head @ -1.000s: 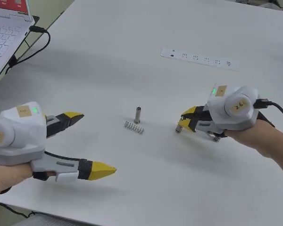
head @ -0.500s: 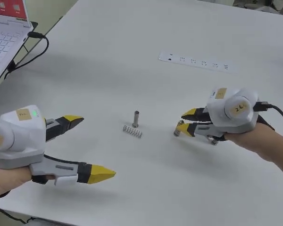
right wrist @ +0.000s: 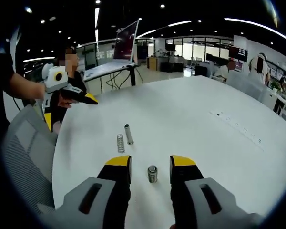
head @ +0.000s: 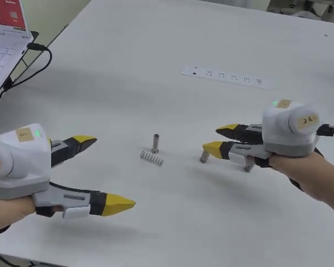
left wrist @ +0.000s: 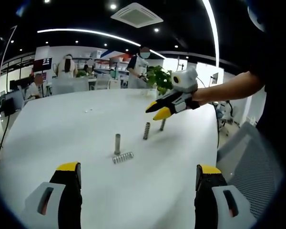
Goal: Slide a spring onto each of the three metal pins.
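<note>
A bare metal pin (head: 156, 142) stands upright mid-table, with a loose spring (head: 151, 158) lying just in front of it. To their right stands a pin wearing a spring (head: 205, 157); another sprung pin (head: 248, 166) is half hidden under my right gripper (head: 218, 139). That gripper is open, its yellow tips just right of the nearer sprung pin (right wrist: 152, 173), which stands in the gap between the jaws of the right gripper (right wrist: 151, 162) without touching them. My left gripper (head: 103, 172) is open wide and empty at the near left, pointing at the bare pin (left wrist: 117, 143) and loose spring (left wrist: 123, 157).
A white power strip (head: 228, 77) lies at the back of the table. A laptop (head: 3, 33) with a black cable (head: 36, 61) sits at the far left edge. A grey mesh chair (right wrist: 24, 162) stands beside the table.
The right gripper's jaws have spread apart and it has drawn back a little to the right, leaving the sprung pin standing. The left gripper has barely moved.
</note>
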Available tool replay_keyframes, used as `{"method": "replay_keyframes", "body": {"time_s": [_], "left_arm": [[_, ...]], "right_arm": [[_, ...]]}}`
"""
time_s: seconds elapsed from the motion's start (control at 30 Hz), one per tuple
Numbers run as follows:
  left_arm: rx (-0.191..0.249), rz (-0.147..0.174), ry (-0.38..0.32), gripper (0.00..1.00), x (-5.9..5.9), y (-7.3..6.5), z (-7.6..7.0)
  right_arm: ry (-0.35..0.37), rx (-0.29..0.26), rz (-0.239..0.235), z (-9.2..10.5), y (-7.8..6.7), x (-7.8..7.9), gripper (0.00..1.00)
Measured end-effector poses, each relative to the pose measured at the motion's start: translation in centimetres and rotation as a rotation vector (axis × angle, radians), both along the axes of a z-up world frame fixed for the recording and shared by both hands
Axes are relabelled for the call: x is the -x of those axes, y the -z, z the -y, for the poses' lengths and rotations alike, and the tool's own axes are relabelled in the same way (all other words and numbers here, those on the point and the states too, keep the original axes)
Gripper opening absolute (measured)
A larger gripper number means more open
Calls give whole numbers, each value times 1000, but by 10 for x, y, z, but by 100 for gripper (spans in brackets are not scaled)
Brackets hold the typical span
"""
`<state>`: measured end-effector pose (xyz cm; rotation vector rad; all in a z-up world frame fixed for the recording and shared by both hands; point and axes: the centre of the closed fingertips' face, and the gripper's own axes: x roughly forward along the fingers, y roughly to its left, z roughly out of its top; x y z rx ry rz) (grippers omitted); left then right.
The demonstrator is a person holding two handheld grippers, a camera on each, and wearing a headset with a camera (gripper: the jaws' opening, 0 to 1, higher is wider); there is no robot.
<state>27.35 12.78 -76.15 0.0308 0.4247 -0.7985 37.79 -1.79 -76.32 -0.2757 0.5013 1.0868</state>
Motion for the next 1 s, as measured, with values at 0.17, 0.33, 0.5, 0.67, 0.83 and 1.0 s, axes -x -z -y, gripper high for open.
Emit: {"method": "replay_keyframes", "body": {"time_s": [0.17,0.33,0.5,0.67,0.83,1.0], "left_arm": [[-1,1,1,98,0,0,0],[-5,-2,-1,97,-1,1,0],[0,1,-3,98,-1,1,-1],[2,-2,-8,98,-1,2,-3],[0,-9,-4,97,0,5,-2],[2,-11,0,97,-1,6,0]], "right_arm": [[-17,-14,5,-2,-3,11,32],[-22,-40,8,-7,-8,17,32],[-36,-63,15,-13,-13,23,32],[-36,-80,19,-14,-17,26,31],[-36,-86,53,-10,-21,30,28],[-41,-98,54,-14,-22,33,27]]}}
